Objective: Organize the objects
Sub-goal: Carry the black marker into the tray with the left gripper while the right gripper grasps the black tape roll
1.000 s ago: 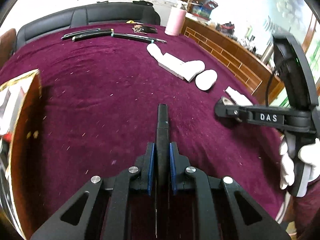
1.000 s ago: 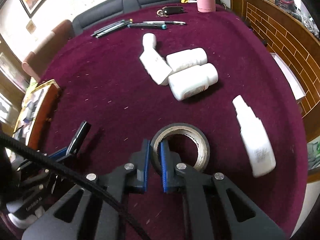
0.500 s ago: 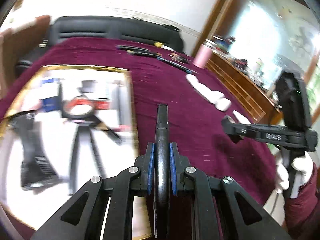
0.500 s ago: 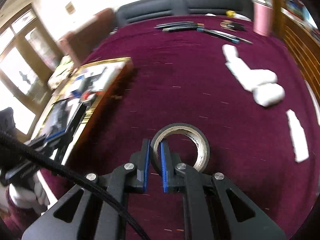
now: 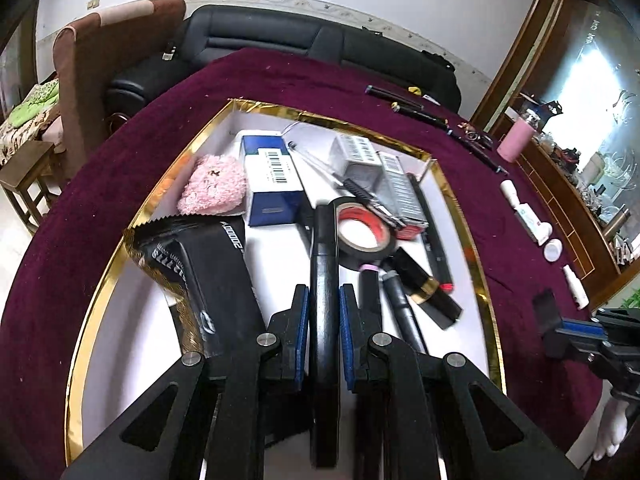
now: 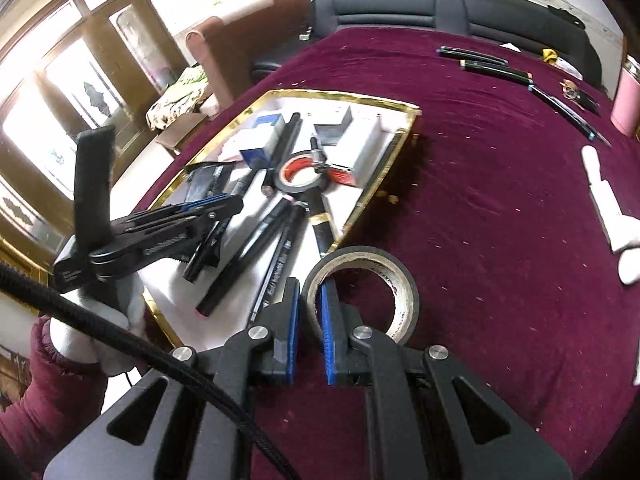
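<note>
A slim black marker pen (image 5: 325, 264) is gripped by the left tool (image 5: 324, 312) above the gold-rimmed white tray (image 5: 460, 216), a black tape roll (image 6: 362, 292) by the right tool (image 6: 308, 304) beside it, presumably for deposit.

You're working over a table (image 5: 120, 184) draped in deep maroon velvety cloth, flecked with lint. The tray (image 5: 448, 184) near its left edge has a shiny gold foil rim and a matt white floor. Your tape roll (image 6: 404, 288) looks matt black outside, papery inside. The pouch (image 5: 212, 272) is glossy, the puff (image 5: 212, 190) fluffy.
</note>
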A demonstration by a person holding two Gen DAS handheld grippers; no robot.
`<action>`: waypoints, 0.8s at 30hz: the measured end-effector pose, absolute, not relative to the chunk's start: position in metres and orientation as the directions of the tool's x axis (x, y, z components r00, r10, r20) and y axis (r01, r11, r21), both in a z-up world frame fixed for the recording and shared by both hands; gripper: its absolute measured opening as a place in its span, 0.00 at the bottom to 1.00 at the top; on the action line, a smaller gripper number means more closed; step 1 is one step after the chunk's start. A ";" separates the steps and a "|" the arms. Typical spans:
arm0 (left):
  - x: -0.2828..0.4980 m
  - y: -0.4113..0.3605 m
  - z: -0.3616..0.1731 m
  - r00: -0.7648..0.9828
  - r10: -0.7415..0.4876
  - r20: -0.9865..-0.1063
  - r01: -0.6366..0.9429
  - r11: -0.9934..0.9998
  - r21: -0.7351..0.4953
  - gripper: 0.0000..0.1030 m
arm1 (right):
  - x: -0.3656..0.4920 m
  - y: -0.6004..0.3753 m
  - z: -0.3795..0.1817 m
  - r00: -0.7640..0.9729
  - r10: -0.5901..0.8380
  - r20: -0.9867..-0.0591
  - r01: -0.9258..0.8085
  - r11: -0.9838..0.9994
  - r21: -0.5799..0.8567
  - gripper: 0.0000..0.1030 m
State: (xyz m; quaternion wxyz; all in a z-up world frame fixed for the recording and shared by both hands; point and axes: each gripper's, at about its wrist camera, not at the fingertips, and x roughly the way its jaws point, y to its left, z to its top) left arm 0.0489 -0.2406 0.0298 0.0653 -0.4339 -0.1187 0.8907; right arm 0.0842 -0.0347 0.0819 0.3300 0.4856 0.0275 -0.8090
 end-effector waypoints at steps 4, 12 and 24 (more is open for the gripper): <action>0.047 -0.244 0.031 -0.618 0.197 -0.761 0.008 -0.967 -0.256 0.11 | 0.081 -0.053 0.080 -0.287 -0.518 -0.806 0.574 -0.766 0.289 0.08; 0.067 -0.266 0.042 -0.664 0.243 -0.707 0.015 -0.941 -0.338 0.12 | 0.079 -0.094 0.079 -0.231 -0.541 -0.809 0.617 -0.724 0.308 0.08; 0.156 -0.333 0.071 -0.800 0.210 -0.563 0.064 -0.902 -0.428 0.33 | 0.091 -0.180 0.063 -0.081 -0.565 -0.821 0.700 -0.619 0.356 0.09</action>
